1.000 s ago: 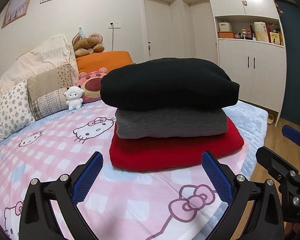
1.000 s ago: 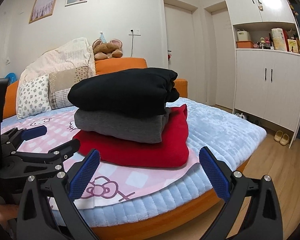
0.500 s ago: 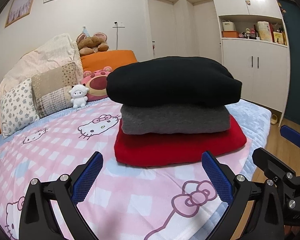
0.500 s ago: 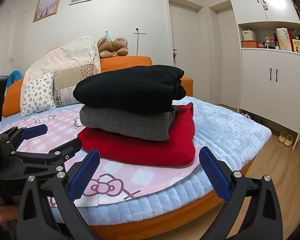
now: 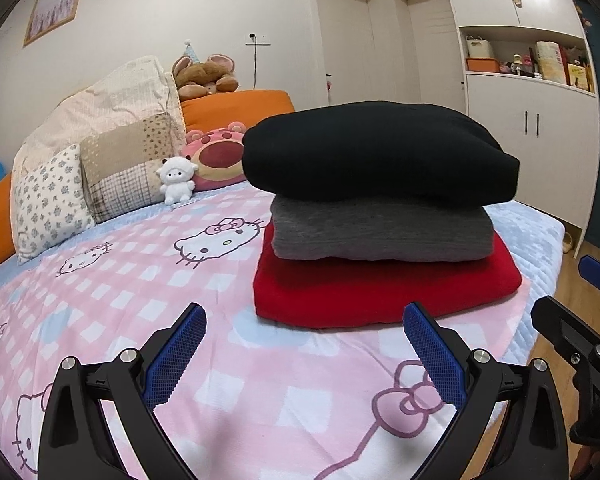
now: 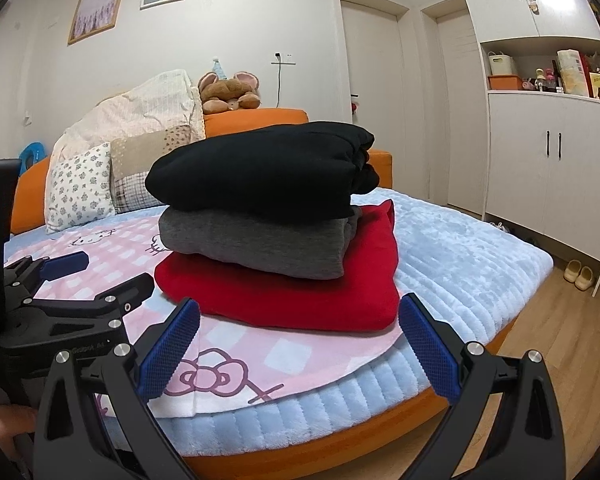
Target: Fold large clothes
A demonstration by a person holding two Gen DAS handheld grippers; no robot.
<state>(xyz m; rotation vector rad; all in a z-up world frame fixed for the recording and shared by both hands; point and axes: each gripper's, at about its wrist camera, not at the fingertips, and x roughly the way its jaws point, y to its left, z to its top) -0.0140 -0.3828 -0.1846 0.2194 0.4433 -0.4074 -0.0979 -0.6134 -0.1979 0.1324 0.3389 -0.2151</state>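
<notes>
From the left wrist view, the left claw hangs wide and empty over a pink cartoon-cat bedspread, facing a stack of three folded garments near the foot of the bed: a black sweater on top, a grey sweater in the middle, and a red sweater lying on the bedspread. From the right wrist view, the right claw is also spread wide and holds nothing, hovering at the bed's edge just short of the same stack, with the left claw near, at the lower left, and a white wardrobe standing beyond the bed.
</notes>
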